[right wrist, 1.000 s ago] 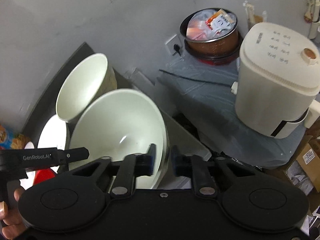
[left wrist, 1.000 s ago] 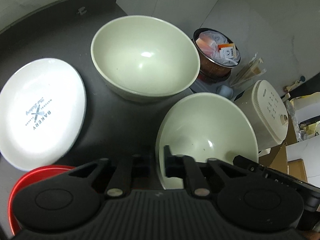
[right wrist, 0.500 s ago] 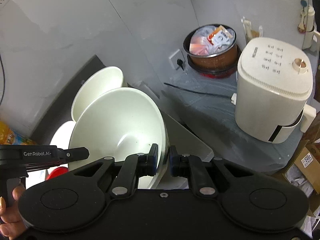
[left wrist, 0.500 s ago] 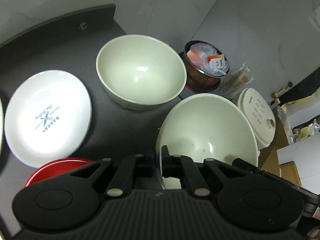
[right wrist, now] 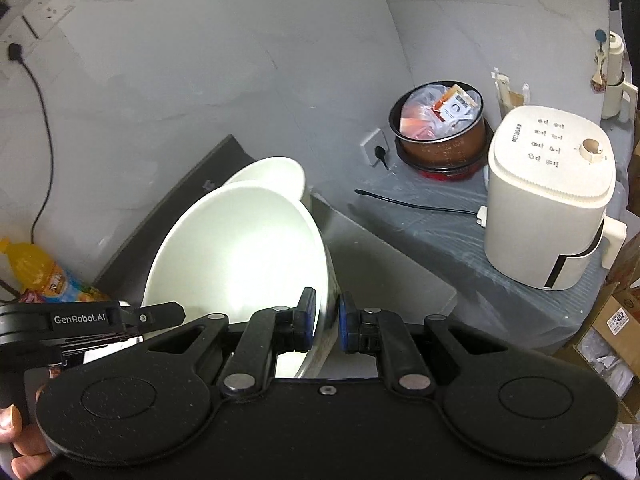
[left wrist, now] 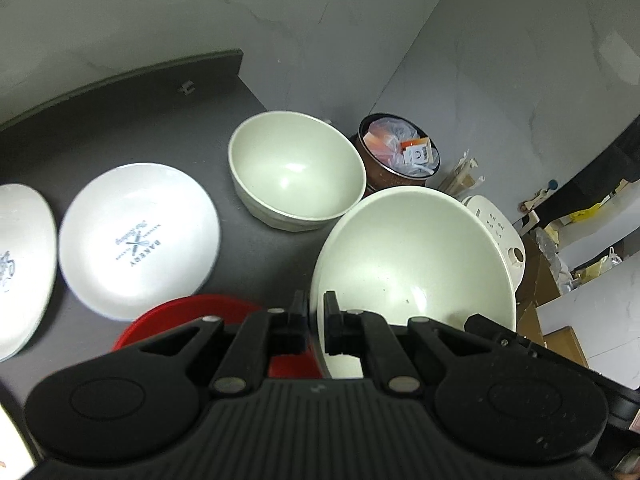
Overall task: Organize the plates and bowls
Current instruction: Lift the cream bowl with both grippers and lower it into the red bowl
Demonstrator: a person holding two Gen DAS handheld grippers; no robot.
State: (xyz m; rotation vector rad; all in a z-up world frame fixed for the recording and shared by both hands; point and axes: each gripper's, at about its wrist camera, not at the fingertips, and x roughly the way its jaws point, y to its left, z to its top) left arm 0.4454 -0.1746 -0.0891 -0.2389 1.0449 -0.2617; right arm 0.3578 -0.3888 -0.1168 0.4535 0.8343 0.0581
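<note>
Left wrist view: my left claw (left wrist: 316, 322) and right claw (right wrist: 327, 322) both pinch the lifted pale bowl (left wrist: 412, 260); I keep it level, centring over the table's matching bowl (left wrist: 296, 172).

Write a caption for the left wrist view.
Left claw grips the rim of a pale bowl lifted above plates and another bowl.

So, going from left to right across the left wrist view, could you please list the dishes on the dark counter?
Partly cut-off white plate → white plate with BAKERY lettering → red plate → pale bowl on the counter → the large bowl held up by both grippers.
</note>
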